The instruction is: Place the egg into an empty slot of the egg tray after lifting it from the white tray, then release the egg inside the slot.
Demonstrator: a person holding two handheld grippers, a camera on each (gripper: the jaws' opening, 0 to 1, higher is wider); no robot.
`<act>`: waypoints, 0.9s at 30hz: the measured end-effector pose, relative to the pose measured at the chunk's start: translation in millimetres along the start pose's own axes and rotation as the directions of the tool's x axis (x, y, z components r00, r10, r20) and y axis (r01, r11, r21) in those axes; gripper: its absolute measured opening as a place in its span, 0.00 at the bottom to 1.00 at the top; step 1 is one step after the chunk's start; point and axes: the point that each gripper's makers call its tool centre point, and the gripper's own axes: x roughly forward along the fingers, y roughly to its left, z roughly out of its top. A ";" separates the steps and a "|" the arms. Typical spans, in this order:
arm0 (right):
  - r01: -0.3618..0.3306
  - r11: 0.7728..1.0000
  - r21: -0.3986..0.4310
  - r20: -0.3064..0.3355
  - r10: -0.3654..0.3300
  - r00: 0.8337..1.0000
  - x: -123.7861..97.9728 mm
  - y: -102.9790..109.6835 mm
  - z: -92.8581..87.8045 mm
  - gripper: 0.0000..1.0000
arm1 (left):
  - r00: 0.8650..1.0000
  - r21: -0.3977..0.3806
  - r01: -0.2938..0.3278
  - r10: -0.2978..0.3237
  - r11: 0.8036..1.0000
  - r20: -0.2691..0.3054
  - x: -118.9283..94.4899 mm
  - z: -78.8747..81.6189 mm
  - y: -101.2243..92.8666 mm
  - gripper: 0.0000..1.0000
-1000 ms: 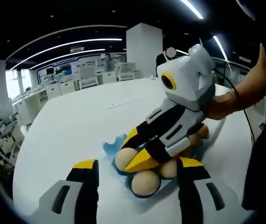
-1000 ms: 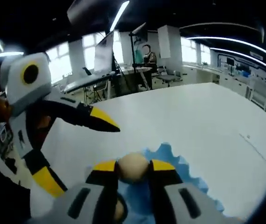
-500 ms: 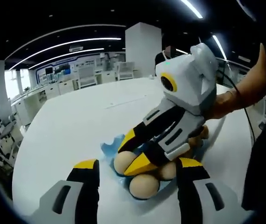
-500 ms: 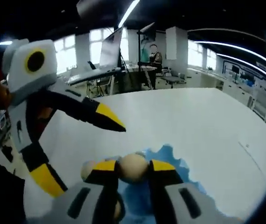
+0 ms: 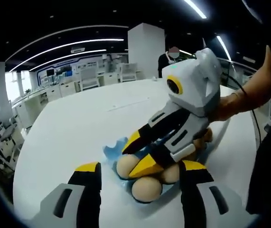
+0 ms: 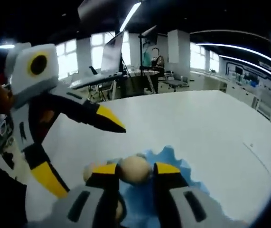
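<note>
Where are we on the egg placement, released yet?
Done: the egg is over the blue egg tray, which already holds other eggs. In hand: the right gripper has its yellow tips against both sides of the egg, so it looks gripped, not released. Left gripper is open and empty. Left: seat it in an empty slot, open the jaws.

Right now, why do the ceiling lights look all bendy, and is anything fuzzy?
In the left gripper view the fisheye lens curves the ceiling light strips into arcs; the eggs look fairly sharp. In the right gripper view the light strip glares bright white, the windows wash out, and the egg between the right gripper jaws looks soft and blurry.
</note>
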 end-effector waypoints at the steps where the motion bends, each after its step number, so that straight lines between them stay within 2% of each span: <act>1: 0.006 1.000 0.016 0.001 -0.006 1.000 -1.8 -1.2 -0.3 0.30 | 1.000 0.001 0.000 0.000 1.000 0.000 0.0 -0.1 0.0 0.66; 6: 0.008 0.999 0.041 0.029 -0.009 1.000 -18.1 -1.8 -2.4 0.27 | 1.000 0.002 0.007 -0.007 1.000 -0.004 1.4 -0.8 -1.6 0.66; 7: 0.014 0.999 0.052 0.072 -0.018 0.997 -25.1 -3.1 2.3 0.27 | 1.000 0.001 0.008 -0.008 1.000 -0.002 1.6 -0.1 -1.9 0.66; 9: 0.028 0.996 0.089 0.111 -0.038 0.993 -37.5 -6.3 4.5 0.26 | 1.000 0.004 0.010 -0.010 1.000 -0.001 2.2 0.9 -2.2 0.66; 13: 0.095 0.977 0.191 0.180 -0.130 0.975 -69.5 -22.7 4.6 0.26 | 1.000 0.002 0.011 -0.011 1.000 0.000 3.8 0.8 -1.2 0.66; 18: 0.206 0.951 0.232 0.165 -0.247 0.955 -110.2 -43.8 -16.5 0.26 | 1.000 0.000 0.020 -0.020 1.000 0.006 5.8 2.7 -2.4 0.65; 21: 0.250 0.938 0.241 0.165 -0.294 0.941 -126.9 -50.8 -24.2 0.26 | 1.000 0.002 0.022 -0.022 1.000 0.008 6.4 3.7 -2.5 0.65; 24: 0.344 0.901 0.264 0.165 -0.394 0.904 -160.6 -63.6 -37.9 0.26 | 1.000 0.002 0.024 -0.024 1.000 0.010 6.2 4.2 -2.4 0.65; 27: 0.409 0.865 0.291 0.137 -0.460 0.877 -185.9 -73.0 -53.8 0.27 | 1.000 0.001 0.023 -0.023 1.000 0.009 6.1 3.5 -1.1 0.65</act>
